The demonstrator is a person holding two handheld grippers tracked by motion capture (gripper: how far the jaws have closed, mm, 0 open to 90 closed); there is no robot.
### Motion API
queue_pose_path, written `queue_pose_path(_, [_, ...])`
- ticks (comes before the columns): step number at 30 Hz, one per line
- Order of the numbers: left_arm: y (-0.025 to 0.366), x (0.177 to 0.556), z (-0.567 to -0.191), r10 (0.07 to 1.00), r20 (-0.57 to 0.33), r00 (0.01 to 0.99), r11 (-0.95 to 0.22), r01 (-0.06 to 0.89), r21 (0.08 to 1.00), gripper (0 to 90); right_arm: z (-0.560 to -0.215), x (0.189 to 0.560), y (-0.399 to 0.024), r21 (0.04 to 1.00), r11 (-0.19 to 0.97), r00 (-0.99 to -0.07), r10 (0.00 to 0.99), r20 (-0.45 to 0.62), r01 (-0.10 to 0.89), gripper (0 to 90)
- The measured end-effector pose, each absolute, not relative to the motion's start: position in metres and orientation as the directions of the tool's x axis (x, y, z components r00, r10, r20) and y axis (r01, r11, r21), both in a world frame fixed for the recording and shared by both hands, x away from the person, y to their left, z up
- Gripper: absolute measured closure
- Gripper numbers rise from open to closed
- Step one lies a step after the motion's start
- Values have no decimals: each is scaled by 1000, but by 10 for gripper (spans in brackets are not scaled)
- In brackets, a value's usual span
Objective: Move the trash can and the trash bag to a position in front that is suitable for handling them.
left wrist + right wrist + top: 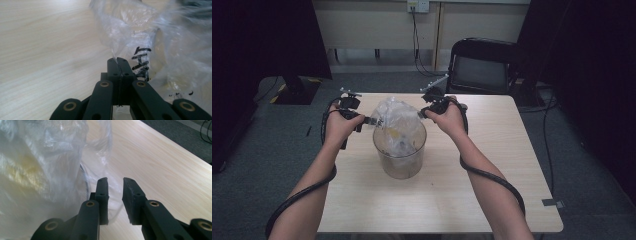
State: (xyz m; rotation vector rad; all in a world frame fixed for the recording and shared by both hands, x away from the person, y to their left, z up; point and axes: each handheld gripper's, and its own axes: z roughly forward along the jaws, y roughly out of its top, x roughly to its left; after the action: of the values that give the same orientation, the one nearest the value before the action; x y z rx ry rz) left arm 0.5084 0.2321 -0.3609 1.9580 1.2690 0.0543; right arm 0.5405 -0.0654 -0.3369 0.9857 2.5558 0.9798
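A clear round tub stands mid-table with a crumpled clear plastic bag rising out of it. My left gripper reaches the bag from the left. In the left gripper view its jaws meet, and my left gripper pinches a thin edge of the bag beside black lettering. My right gripper is at the bag's right side. In the right gripper view my right gripper stands open beside the bag and the tub's rim, with bare table seen through the gap.
The light wooden table has free surface around the tub. A black chair stands behind the far edge. Cables hang from a wall socket. Grey carpet surrounds the table, and cables trail from both grippers along the forearms.
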Motion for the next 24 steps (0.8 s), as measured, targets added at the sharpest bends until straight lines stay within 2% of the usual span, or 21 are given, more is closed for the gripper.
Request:
queue_pose_path(4, [234,499,-363,772,-379,511,-191,754,629,894,-344,538,-74,657,544,-747,663,46,522,743])
queue_pose_path(7, [239,491,-366,755,-409,513,-179,761,624,857,-349,533,-80,654,552,-762,645,58,517,742])
queue_pose_path(13, [246,475,-372,738,-447,506,-141,763,631,853,-352,522,-85,659,544,-764,642,71,519,747])
queue_pose_path(24, [241,457,-383,747,-416,518,-181,761,623,864,-355,513,-87,672,542,-758,651,45,505,721])
